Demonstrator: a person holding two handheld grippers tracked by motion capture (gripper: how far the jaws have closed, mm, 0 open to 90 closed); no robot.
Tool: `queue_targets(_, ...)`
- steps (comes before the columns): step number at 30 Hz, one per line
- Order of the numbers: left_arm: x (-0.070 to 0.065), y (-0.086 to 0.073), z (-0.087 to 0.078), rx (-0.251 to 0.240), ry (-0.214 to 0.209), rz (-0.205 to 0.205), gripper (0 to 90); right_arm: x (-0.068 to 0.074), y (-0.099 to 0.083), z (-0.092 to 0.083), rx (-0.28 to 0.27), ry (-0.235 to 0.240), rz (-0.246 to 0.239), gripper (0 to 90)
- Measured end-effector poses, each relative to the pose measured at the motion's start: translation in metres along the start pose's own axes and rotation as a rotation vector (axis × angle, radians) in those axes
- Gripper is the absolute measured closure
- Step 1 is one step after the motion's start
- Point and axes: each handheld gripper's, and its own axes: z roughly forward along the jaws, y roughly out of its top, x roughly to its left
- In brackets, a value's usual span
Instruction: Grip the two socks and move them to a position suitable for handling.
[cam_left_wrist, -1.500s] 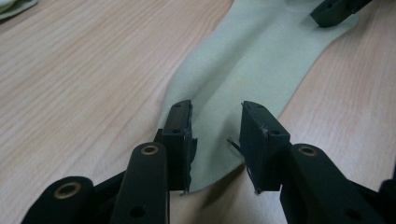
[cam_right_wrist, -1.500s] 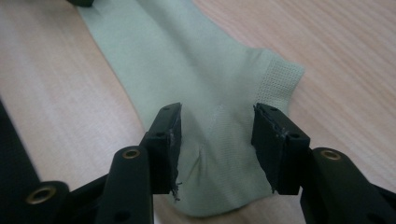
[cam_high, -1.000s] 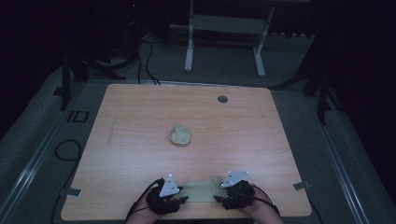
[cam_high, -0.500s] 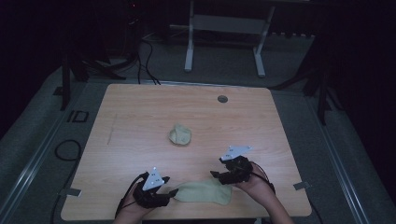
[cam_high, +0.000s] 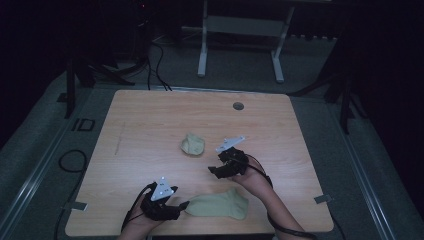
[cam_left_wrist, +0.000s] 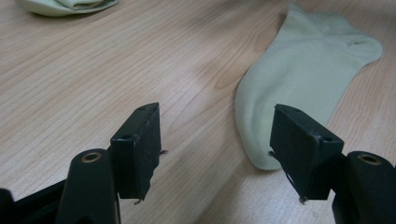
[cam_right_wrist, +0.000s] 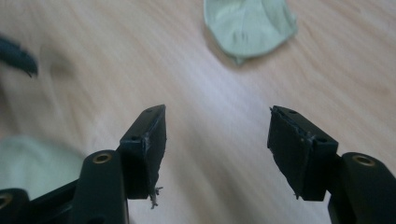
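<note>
While the flat sock (cam_high: 220, 205) lies spread along the near edge of the wooden table (cam_high: 150, 125), the left gripper (cam_high: 181, 206) sits just beside the sock's cuff end, its jaws spread and having just been opening — in the left gripper view the sock (cam_left_wrist: 303, 79) lies ahead and to the right of the jaws, its rounded end reaching toward the right jaw, with bare wood between the two pads. Just beyond the sock's other end, the right gripper (cam_high: 212, 170) hovers over bare wood with its jaws spread on nothing, having just been opening too. Farther from the flat sock, toward the table's middle, rests a folded sock (cam_high: 192, 144); the right gripper view shows the folded sock (cam_right_wrist: 250, 25) ahead of the open jaws, well apart from them.
</note>
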Motion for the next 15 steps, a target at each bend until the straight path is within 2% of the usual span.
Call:
queue_targets(4,0.000,0.000,0.000,0.001,-0.003,-0.003,33.8,-0.003,0.017,0.013,0.005,0.001,0.017,37.3)
queue_targets(7,0.000,0.000,0.000,-0.003,0.008,-0.009,27.8,-0.007,0.028,0.022,0.005,0.005,0.033,37.2)
queue_targets(9,0.000,0.000,-0.001,-0.007,0.008,-0.012,26.9,-0.011,0.036,0.028,0.007,0.004,0.048,37.3)
queue_targets(12,0.000,0.000,0.000,0.000,-0.003,-0.011,18.5,-0.018,0.045,0.037,0.002,0.001,0.093,37.2)
queue_targets(15,0.000,-0.001,0.000,0.000,-0.004,-0.011,14.1,-0.025,0.053,0.046,-0.002,-0.014,0.133,37.3)
